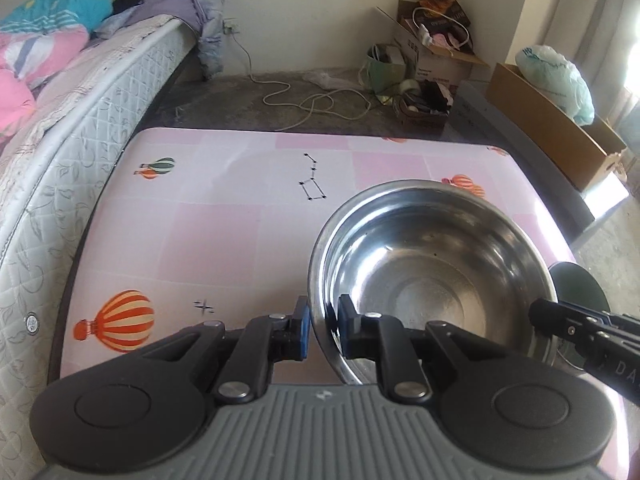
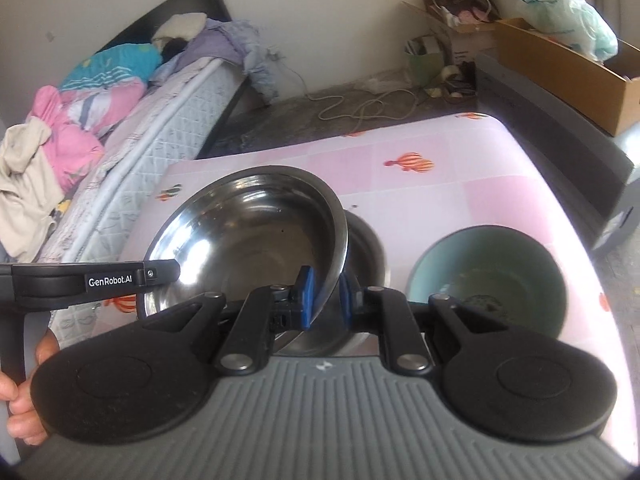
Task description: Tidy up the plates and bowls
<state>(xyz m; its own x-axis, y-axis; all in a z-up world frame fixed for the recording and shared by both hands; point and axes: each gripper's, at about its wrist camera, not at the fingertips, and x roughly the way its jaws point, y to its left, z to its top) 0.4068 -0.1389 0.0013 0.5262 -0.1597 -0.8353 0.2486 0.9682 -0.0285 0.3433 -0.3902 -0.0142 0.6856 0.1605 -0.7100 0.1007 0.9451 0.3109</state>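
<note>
Pinching the thin metal rim, the left gripper [image 1: 322,330] has its blue pads [image 1: 304,332] closed tight on the near left edge of the steel bowl [image 1: 432,264], one pad outside the wall and one inside. The right gripper [image 2: 326,300] does the same on the other side of that bowl [image 2: 248,236], clamped on its rim, and its black fingers poke into the left wrist view at the right [image 1: 560,320]. Two grips on opposite edges make sense, because the bowl is wide and slippery and one pinch alone would let it swing or slip. In the right wrist view the bowl looks tipped, with its far left side higher, and it seems to be held up off the pink tabletop [image 1: 224,240] and not resting flat. Just under and behind it sits a second steel bowl [image 2: 366,248], so my guess is that the held bowl is meant to go with that one, to make a neat stack. Right beside those is a pale green bowl [image 2: 492,276] standing on the tabletop, open side up, with a dark smudge at its bottom. A hand [image 2: 24,396] shows at the lower left edge, wrapped round the handle of the left tool. Beyond the tabletop lie a bed [image 1: 80,92] with bright bedding and some cardboard boxes [image 1: 556,120] on the floor.
</note>
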